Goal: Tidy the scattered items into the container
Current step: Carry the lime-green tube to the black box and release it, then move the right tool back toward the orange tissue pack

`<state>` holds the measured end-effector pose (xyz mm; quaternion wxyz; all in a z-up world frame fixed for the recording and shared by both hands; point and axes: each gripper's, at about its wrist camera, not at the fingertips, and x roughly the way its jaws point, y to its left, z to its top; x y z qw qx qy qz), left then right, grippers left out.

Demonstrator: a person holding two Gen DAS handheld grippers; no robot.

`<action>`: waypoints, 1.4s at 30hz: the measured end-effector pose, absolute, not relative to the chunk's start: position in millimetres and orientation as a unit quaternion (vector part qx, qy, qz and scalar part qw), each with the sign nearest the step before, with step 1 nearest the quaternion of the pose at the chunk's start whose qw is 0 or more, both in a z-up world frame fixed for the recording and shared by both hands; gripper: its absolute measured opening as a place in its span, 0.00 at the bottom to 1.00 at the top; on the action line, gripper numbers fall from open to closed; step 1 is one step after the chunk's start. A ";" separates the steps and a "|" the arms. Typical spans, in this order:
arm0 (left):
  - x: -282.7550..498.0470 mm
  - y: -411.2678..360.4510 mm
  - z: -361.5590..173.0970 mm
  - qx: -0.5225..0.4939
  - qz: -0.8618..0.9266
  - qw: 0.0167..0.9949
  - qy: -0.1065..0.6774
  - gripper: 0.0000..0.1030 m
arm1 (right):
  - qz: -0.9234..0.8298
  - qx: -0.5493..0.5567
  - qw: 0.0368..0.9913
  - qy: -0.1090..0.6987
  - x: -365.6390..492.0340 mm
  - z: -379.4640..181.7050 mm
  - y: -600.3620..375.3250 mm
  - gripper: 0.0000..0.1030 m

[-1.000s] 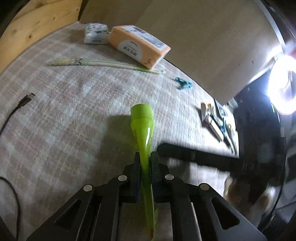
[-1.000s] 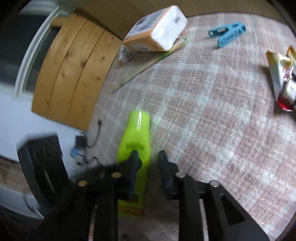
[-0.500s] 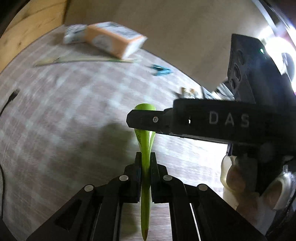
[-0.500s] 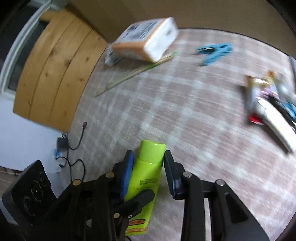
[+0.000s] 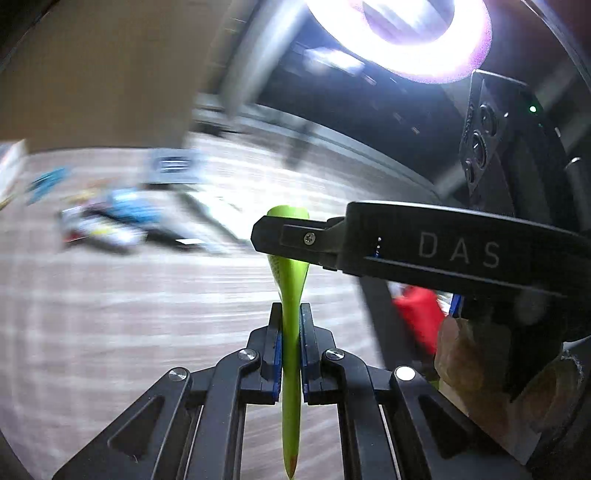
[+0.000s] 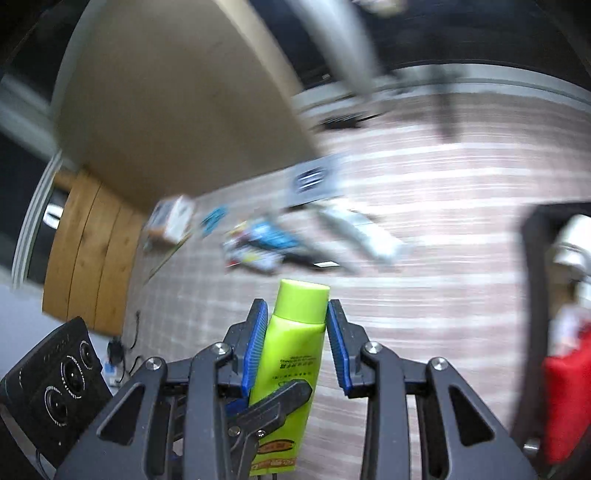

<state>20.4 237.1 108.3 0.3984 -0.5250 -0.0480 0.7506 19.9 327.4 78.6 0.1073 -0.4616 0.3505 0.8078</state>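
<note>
My left gripper (image 5: 290, 328) is shut on the flat tail of a lime-green tube (image 5: 290, 280), held above the checked cloth. In the right wrist view my right gripper (image 6: 296, 321) closes its blue pads on both sides of the same tube (image 6: 295, 347) just below its cap. One right finger (image 5: 295, 236) crosses in front of the tube in the left wrist view. A dark container (image 6: 532, 258) with a red item (image 6: 565, 398) inside stands at the right edge.
Blurred scattered items (image 6: 266, 247) lie on the cloth ahead: packets, a white tube (image 6: 369, 236), a blue clip (image 6: 212, 219) and an orange-white pack (image 6: 171, 221). A cardboard wall (image 6: 177, 103) stands behind. A bright ring lamp (image 5: 402, 33) is overhead.
Both grippers have swung right with the tube; the scattered pile and the container have come into view. The right jaws have closed from beside the tube onto its neck.
</note>
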 end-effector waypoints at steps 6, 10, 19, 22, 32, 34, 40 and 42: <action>56.9 348.9 127.0 -0.530 0.704 0.473 -0.021 0.06 | 0.802 -0.431 0.199 0.363 114.7 105.2 408.6 0.32; 79.0 410.2 140.1 -0.523 0.681 0.513 -0.007 0.07 | 0.796 -0.413 0.260 0.358 173.7 125.0 455.2 0.31; 100.9 443.9 151.4 -0.517 0.697 0.495 0.047 0.47 | 0.805 -0.371 0.369 0.280 252.8 171.4 498.7 0.70; 97.5 418.2 153.0 -0.524 0.710 0.468 0.044 0.47 | 0.808 -0.364 0.368 0.280 261.7 170.8 495.4 0.70; 68.7 305.4 143.6 -0.514 0.769 0.376 0.055 0.47 | 0.846 -0.366 0.266 0.280 221.1 147.9 445.0 0.70; 57.9 272.6 146.5 -0.512 0.780 0.356 0.049 0.47 | 0.850 -0.370 0.254 0.275 206.0 144.5 427.9 0.70; -2.6 158.4 150.5 -0.508 0.805 0.306 0.015 0.47 | 0.861 -0.381 0.218 0.258 151.3 147.7 359.5 0.70; -25.5 121.1 147.7 -0.513 0.809 0.288 0.002 0.47 | 0.862 -0.384 0.216 0.249 128.8 149.9 335.0 0.70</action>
